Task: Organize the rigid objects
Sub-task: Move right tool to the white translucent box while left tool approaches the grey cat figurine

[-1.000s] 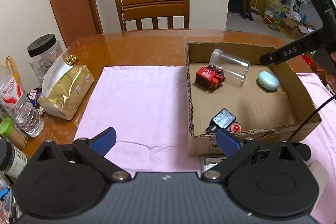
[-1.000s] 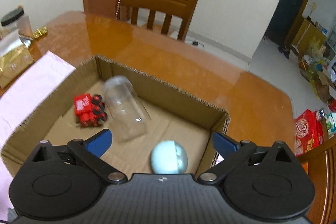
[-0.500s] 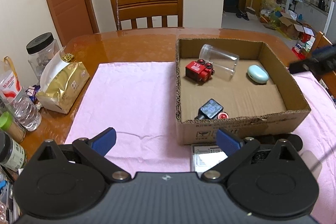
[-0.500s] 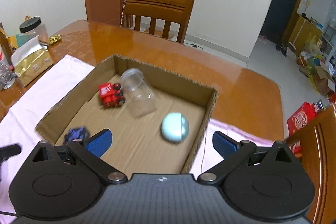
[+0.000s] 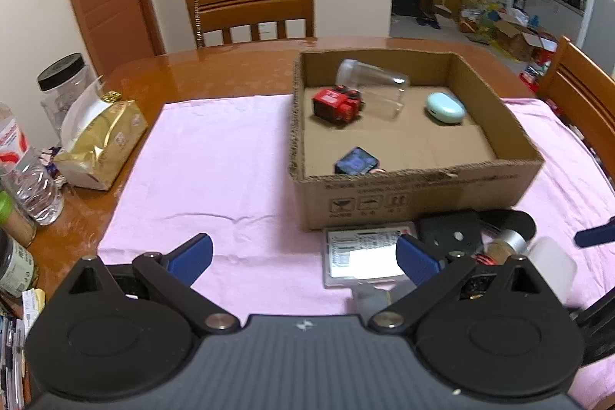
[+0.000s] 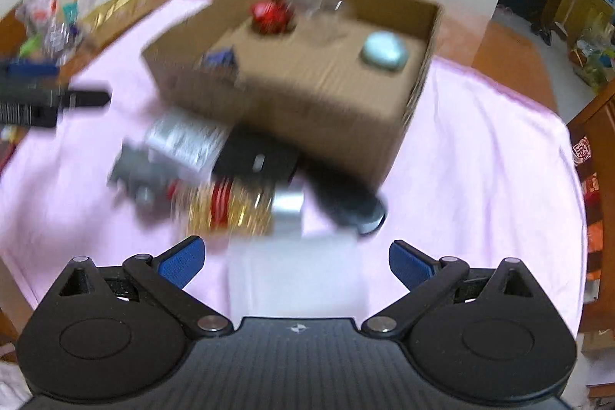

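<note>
A cardboard box (image 5: 415, 195) stands on a pink cloth (image 5: 215, 156). Inside lie a red toy car (image 5: 337, 102), a clear plastic cup (image 5: 374, 84) on its side, a pale blue oval case (image 5: 445, 107) and a small dark blue item (image 5: 356, 161). In front of the box lie a clear flat case with a label (image 5: 361, 254), a black object (image 5: 449, 231) and a white bottle with a silver neck (image 6: 292, 256). My left gripper (image 5: 303, 256) is open and empty, near the flat case. My right gripper (image 6: 296, 262) is open, just behind the white bottle; its view is blurred.
At the left table edge stand a gold bag (image 5: 102, 141), a black-lidded jar (image 5: 63, 83) and a water bottle (image 5: 29, 175). A wooden chair (image 5: 253, 6) stands behind the table, another chair (image 5: 584, 102) to the right.
Both grippers have pulled back from the box toward the near table edge. The right gripper has dropped low over the loose objects in front of the box.
</note>
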